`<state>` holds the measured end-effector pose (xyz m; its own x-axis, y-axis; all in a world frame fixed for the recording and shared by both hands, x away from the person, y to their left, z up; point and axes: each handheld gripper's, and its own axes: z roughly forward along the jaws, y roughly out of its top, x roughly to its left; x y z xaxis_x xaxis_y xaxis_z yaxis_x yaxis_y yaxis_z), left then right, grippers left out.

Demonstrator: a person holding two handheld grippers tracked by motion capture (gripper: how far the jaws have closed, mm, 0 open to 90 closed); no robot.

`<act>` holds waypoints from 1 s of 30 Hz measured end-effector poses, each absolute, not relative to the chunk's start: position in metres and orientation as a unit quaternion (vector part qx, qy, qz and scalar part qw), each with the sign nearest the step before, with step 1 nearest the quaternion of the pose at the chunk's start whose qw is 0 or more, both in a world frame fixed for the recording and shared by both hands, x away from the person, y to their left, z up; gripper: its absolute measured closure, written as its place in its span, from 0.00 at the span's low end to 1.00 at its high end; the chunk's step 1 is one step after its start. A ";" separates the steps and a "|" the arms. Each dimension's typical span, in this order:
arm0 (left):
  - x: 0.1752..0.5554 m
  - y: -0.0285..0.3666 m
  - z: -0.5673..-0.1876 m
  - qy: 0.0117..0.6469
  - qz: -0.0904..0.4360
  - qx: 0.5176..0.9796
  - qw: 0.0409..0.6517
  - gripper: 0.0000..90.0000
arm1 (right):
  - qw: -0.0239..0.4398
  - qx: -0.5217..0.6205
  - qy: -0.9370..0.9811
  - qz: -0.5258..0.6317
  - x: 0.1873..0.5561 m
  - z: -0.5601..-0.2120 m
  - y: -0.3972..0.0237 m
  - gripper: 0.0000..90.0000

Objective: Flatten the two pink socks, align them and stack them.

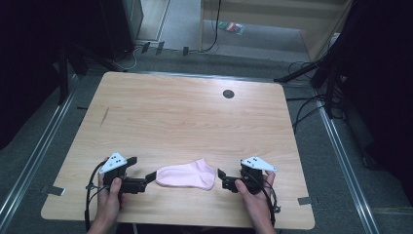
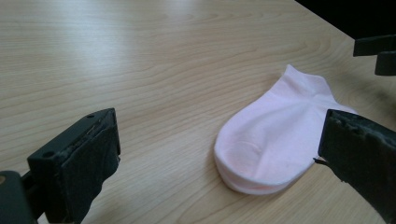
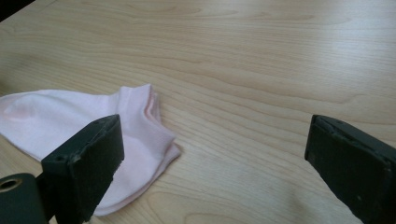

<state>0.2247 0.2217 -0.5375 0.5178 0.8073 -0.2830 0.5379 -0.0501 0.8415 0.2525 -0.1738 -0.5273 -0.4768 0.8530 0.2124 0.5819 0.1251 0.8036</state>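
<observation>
We see the pink ankle sock (image 1: pixel 187 175) lying flat at 6 o'clock on the table (image 1: pixel 185 117), between the left hand-held gripper (image 1: pixel 150 179) and right hand-held gripper (image 1: pixel 222 178), both wide open, empty. Risk: a jaw snags a sock end and drags it out of shape.

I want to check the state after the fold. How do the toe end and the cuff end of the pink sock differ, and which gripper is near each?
The toe end is rounded and closed, while the cuff end is cut straighter and shows a ribbed band. The toe end lies beside the left gripper, the cuff end beside the right gripper. Both ends lie flat on the table, and neither is held: both grippers are open.
</observation>
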 end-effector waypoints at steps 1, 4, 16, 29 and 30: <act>0.225 0.225 -0.537 0.477 0.138 0.709 0.501 0.00 | 0.153 0.488 0.734 0.447 0.253 -0.527 -0.175 0.05; 0.225 0.232 -0.537 0.484 0.148 0.704 0.499 0.00 | 0.156 0.492 0.729 0.449 0.253 -0.526 -0.182 0.07; 0.225 0.274 -0.540 0.528 0.181 0.671 0.488 0.00 | 0.185 0.498 0.720 0.446 0.253 -0.525 -0.213 0.08; 0.221 0.302 -0.541 0.548 0.221 0.663 0.460 0.00 | 0.218 0.544 0.679 0.442 0.251 -0.523 -0.271 0.13; 0.221 0.304 -0.541 0.548 0.223 0.662 0.460 0.00 | 0.219 0.551 0.673 0.442 0.250 -0.523 -0.276 0.13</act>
